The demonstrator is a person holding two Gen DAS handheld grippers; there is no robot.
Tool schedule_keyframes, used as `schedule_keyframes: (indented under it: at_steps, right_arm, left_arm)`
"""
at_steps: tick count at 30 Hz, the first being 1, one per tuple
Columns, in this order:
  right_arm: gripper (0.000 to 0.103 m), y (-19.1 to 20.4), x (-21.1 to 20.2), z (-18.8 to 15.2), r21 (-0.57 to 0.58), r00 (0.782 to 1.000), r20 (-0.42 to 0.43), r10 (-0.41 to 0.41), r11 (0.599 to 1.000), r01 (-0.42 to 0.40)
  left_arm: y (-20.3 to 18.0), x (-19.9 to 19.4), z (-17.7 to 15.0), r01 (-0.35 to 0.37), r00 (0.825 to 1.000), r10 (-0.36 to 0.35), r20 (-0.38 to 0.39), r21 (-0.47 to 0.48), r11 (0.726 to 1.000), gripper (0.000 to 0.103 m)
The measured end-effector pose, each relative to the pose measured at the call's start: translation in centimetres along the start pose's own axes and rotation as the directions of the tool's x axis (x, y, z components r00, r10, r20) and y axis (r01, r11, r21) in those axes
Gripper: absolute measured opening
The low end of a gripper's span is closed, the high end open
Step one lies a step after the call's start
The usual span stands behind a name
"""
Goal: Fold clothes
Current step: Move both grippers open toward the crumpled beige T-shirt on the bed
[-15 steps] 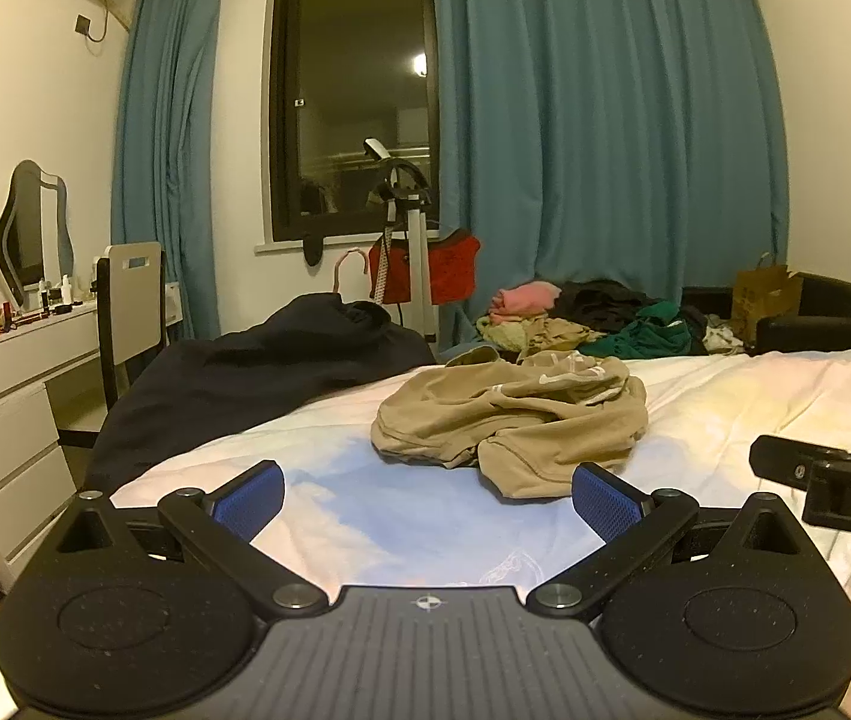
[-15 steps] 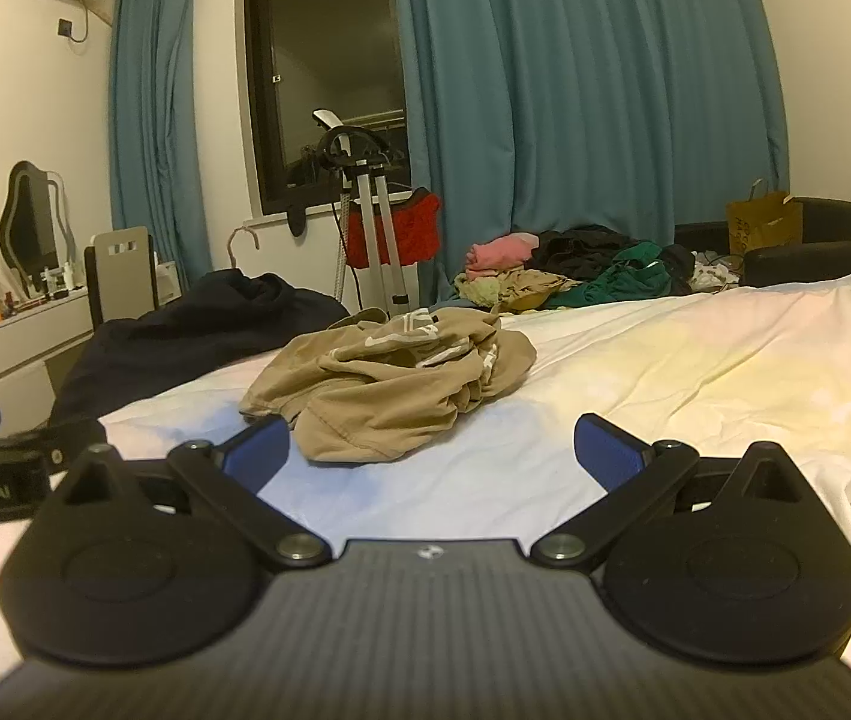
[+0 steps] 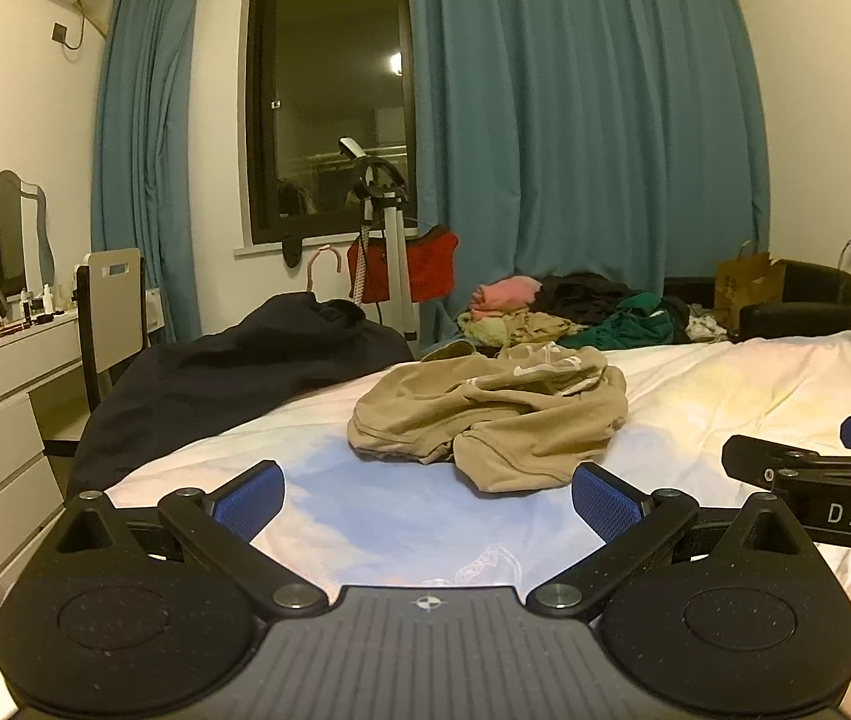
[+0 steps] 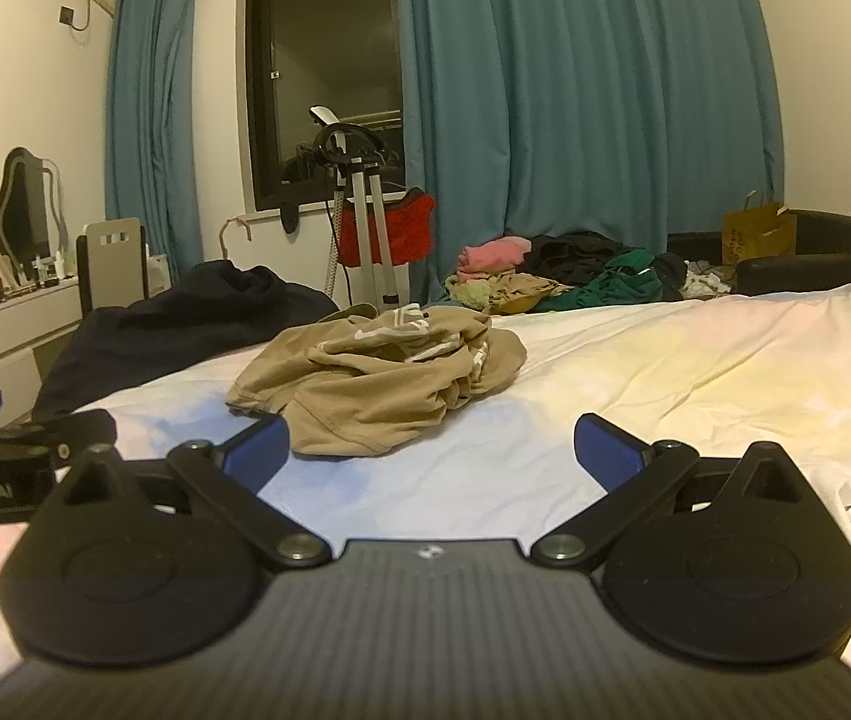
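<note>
A: Nearest items?
B: Left gripper point(image 3: 428, 495), matte black body with ribbed blue pads, jaws spread wide, holding nothing. Right gripper point(image 4: 431, 450), same build, jaws likewise spread and empty. Both sit low over the bed sheet point(image 3: 401, 516), a smooth cotton printed pale blue and cream.

A: The garment?
B: Tan garment point(image 3: 488, 414), soft knit, crumpled in a rounded heap with a white drawstring showing, lying on the sheet just beyond both grippers, touching neither.

A: Working room?
B: Open sheet to the right of the heap, lightly creased. To its left a dark garment point(image 3: 233, 372) drapes over the bed's edge.

A: Further back?
B: Mixed clothes pile point(image 4: 551, 279) at the bed's far edge, tripod stand point(image 3: 386, 240), then pleated teal curtains point(image 3: 575, 120) flanking a dark window point(image 3: 329, 90).
</note>
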State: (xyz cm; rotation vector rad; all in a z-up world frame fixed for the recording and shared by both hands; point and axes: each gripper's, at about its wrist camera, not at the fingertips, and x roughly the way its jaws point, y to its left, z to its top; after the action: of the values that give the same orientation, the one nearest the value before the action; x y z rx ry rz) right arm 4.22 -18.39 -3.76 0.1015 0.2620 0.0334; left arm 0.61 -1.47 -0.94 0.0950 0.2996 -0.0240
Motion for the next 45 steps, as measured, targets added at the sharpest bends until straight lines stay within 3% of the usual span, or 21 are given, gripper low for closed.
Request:
schedule_keyframes:
  at_steps: [10,14,21,24,26,29,32,36,39,45]
  right_arm:
    - [0.103,-0.3,-0.5,1.0,0.054,0.999,-0.043,0.028,0.998,-0.026]
    - [0.103,0.4,-1.0,2.2,0.068,0.998,-0.058,-0.005,0.998,0.009]
    - [0.103,1.6,-4.3,7.1,0.163,0.998,0.025,-0.049,0.986,0.044]
    - [0.103,2.4,-5.0,9.1,0.193,1.000,0.018,-0.024,0.981,0.020]
    - [0.103,3.2,-5.5,10.7,0.206,1.000,0.014,-0.013,0.979,0.010]
    - [0.103,3.9,-6.9,13.4,0.235,0.997,0.029,-0.069,0.970,0.060]
    - [0.103,2.9,-7.6,16.0,0.329,0.997,-0.029,-0.076,0.941,0.081]
    - [0.103,2.1,-8.2,17.8,0.277,0.988,-0.067,-0.138,0.949,0.151]
    - [0.103,1.4,-7.8,17.2,0.254,0.983,-0.095,-0.160,0.951,0.179]
    - [0.103,-0.4,-6.3,12.6,0.299,0.991,-0.103,-0.085,0.948,0.112]
  left_arm:
    - [0.4,0.2,0.4,0.011,1.000,-0.011,-0.015,-0.022,1.000,0.103]
    - [1.2,-0.4,0.7,-0.020,1.000,0.020,-0.001,-0.005,1.000,0.103]
    - [4.0,-3.0,1.6,-0.059,0.998,0.060,0.010,-0.028,0.998,0.103]
    - [4.7,-4.6,3.2,-0.033,0.999,0.034,0.016,-0.039,0.999,0.103]
    - [4.9,-5.5,5.1,-0.054,0.998,0.054,0.016,-0.013,0.998,0.103]
    - [5.2,-6.8,8.8,-0.084,0.996,0.085,0.000,0.058,0.995,0.103]
    - [5.5,-7.3,12.5,-0.085,0.994,0.090,-0.055,0.082,0.993,0.103]
    - [6.1,-5.6,15.9,-0.007,0.982,0.008,-0.187,0.004,1.000,0.103]
    - [5.3,-3.5,16.2,0.005,0.988,0.000,-0.155,0.031,1.000,0.103]
    - [2.8,4.4,10.4,0.091,0.977,-0.076,-0.198,0.066,0.994,0.101]
